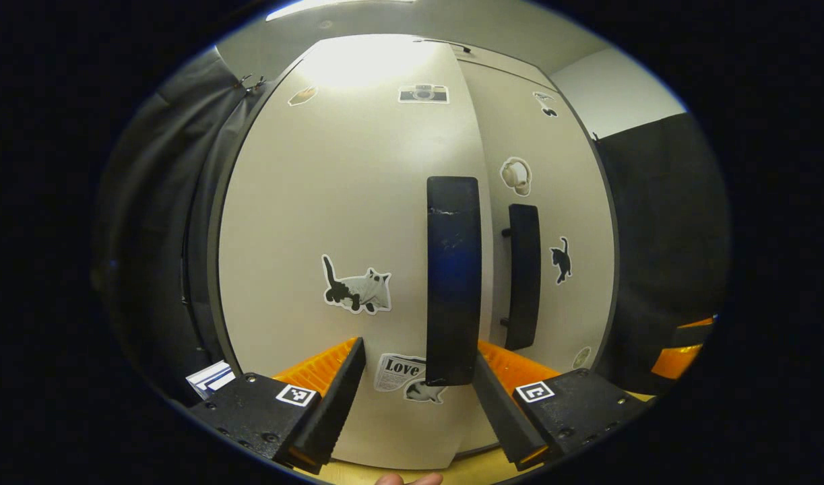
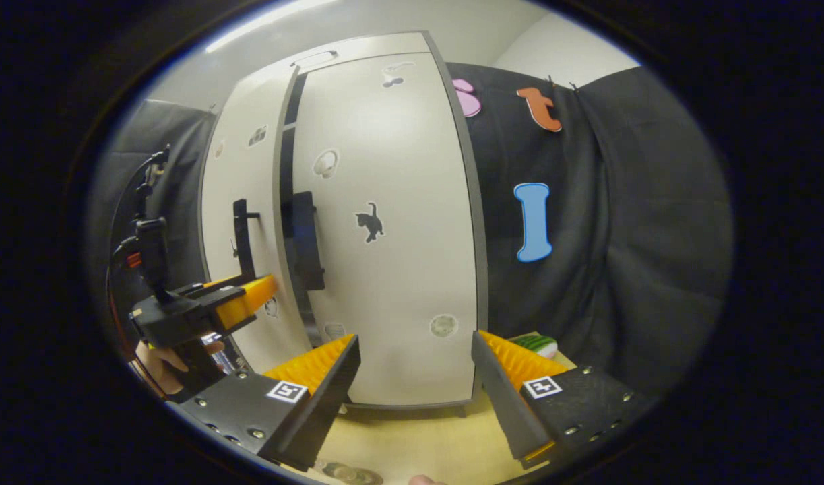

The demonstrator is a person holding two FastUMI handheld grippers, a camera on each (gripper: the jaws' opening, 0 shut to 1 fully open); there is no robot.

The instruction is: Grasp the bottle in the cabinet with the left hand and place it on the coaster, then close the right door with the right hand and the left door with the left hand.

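The cabinet stood on the yellowish table, and every place here is given from it. Its right door lay flush and closed. Its left door stood almost shut, a narrow dark gap left at the seam in the right gripper view. The bottle and the coaster could not be made out. The left gripper was right at the left door, fingers spread apart and empty, the left door's dark handle rising just inside its right-hand finger. The right gripper hung a little before the right door, released, holding nothing. Cat stickers dotted both doors.
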